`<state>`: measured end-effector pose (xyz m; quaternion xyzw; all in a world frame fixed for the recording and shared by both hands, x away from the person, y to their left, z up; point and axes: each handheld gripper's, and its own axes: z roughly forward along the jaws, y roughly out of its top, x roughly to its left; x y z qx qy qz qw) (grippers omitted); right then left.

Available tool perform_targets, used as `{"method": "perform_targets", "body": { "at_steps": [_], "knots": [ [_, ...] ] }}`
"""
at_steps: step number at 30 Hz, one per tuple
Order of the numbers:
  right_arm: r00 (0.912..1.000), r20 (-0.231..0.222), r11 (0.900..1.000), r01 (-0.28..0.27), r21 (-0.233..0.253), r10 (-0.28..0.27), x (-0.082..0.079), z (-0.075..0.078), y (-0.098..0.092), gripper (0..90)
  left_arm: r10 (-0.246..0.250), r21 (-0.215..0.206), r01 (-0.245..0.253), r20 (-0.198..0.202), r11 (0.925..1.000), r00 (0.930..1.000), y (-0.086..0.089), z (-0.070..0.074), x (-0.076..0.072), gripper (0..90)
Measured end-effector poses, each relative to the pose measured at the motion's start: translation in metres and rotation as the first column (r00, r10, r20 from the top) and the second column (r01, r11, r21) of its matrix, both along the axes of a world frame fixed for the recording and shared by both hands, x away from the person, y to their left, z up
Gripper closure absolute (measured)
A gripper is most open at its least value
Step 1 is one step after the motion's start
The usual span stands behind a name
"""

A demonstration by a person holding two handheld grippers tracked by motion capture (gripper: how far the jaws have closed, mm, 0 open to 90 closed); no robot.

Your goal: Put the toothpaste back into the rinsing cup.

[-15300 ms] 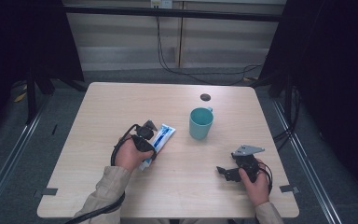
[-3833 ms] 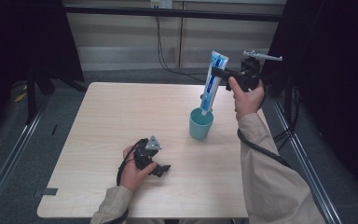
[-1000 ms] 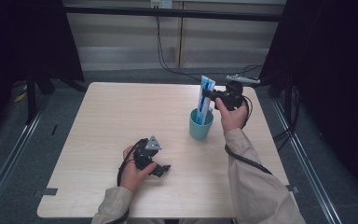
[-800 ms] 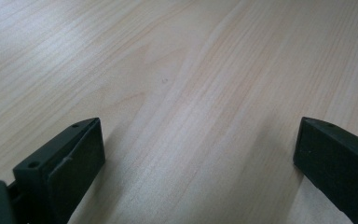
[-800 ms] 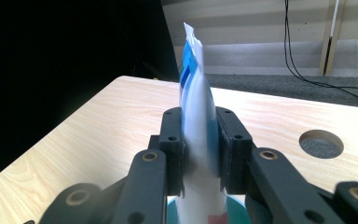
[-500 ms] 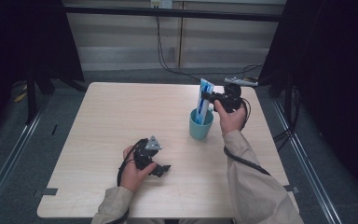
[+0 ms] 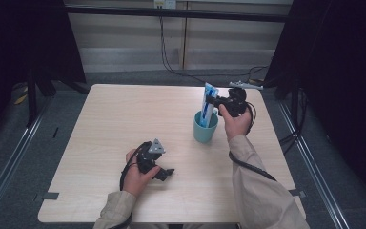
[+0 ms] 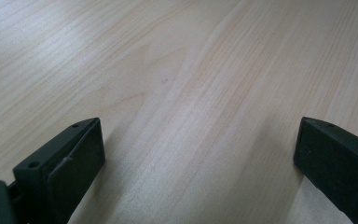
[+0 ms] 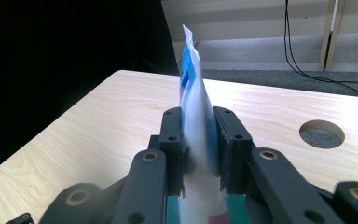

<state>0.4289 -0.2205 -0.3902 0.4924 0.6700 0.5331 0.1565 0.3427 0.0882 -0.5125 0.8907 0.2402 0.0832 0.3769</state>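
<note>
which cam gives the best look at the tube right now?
High view: the whole blue-and-white tube stands upright in the teal cup, held by the right tongs. The right gripper view shows it edge-on, clamped between the jaws. The left gripper view shows tabletop.

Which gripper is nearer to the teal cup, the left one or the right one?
Right. The right gripper holds the tube directly above the teal cup; the left gripper rests on the table, well apart.
</note>
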Motion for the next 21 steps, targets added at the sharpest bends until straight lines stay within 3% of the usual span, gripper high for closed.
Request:
{"method": "perform_targets", "body": {
  "at_steps": [21],
  "knots": [
    [0.9998,-0.006,1.0,0.019,0.024,-0.019,-0.0008,-0.0044,-0.0076,74.1,0.002,-0.001,-0.002,0.001,1.0,1.0,-0.0002,-0.0001,-0.0004,1.7]
  ]
}}
